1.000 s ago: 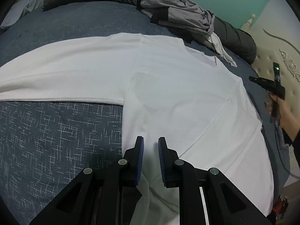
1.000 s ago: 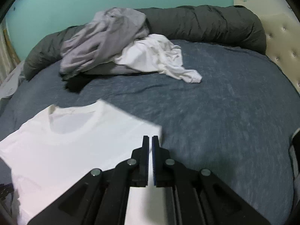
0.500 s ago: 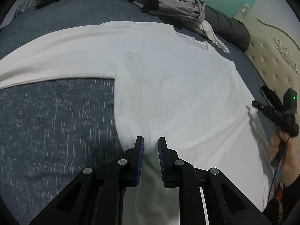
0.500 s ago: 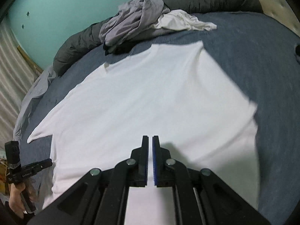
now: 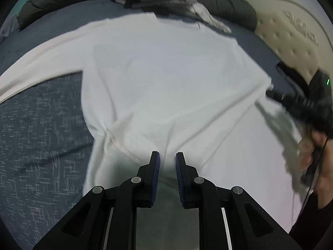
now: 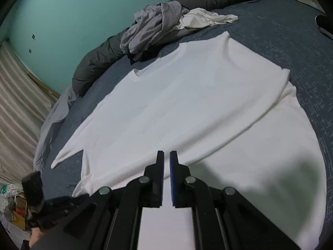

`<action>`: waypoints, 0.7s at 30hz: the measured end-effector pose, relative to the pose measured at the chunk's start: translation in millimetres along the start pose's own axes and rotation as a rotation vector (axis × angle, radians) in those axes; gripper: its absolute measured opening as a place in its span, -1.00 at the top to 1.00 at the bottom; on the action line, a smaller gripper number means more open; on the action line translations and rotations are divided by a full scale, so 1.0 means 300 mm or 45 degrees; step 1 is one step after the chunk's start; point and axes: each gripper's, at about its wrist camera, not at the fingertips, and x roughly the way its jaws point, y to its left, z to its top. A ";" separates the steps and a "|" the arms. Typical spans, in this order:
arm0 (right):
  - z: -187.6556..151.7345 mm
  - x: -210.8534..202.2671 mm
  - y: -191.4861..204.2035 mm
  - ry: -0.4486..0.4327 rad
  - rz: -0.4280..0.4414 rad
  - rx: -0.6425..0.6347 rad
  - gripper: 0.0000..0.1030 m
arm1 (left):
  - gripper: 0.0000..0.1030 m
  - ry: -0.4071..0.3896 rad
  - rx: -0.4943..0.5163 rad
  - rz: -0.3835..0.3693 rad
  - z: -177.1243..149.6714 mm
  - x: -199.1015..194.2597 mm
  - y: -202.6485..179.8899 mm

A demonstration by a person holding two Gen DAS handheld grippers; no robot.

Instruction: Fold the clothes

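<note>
A white T-shirt (image 5: 166, 73) lies spread on the blue bedspread (image 5: 41, 135), with one side folded over along a long diagonal crease. My left gripper (image 5: 167, 156) is shut on the shirt's near edge, and wrinkles fan out from its tips. At the right of the left wrist view, my right gripper (image 5: 269, 92) pinches the shirt's side edge, and cloth hangs in a lifted flap below it. In the right wrist view the shirt (image 6: 197, 104) fills the middle. The right gripper (image 6: 167, 154) stands almost closed with white cloth at its pads.
A pile of grey and white clothes (image 6: 154, 25) rests against a dark rolled duvet (image 6: 100, 62) at the far side. A padded headboard (image 5: 291, 35) rises at the right. A person's hand (image 5: 318, 145) holds the right gripper. A curtain (image 6: 14, 93) hangs at the left.
The right gripper swept across the bed with the shirt's edge and laid one side over the body. The left gripper pulled its edge along, and wrinkles gathered at its tips.
</note>
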 end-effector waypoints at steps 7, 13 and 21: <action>0.002 -0.011 -0.011 -0.016 0.040 0.033 0.81 | 0.67 0.030 0.030 0.090 -0.025 -0.022 -0.008; -0.001 -0.018 -0.032 -0.021 0.047 0.061 0.72 | 0.67 -0.042 0.067 0.023 0.024 -0.039 -0.061; 0.007 -0.033 -0.042 -0.031 0.037 0.068 0.62 | 0.67 0.084 0.091 0.039 -0.035 0.018 -0.030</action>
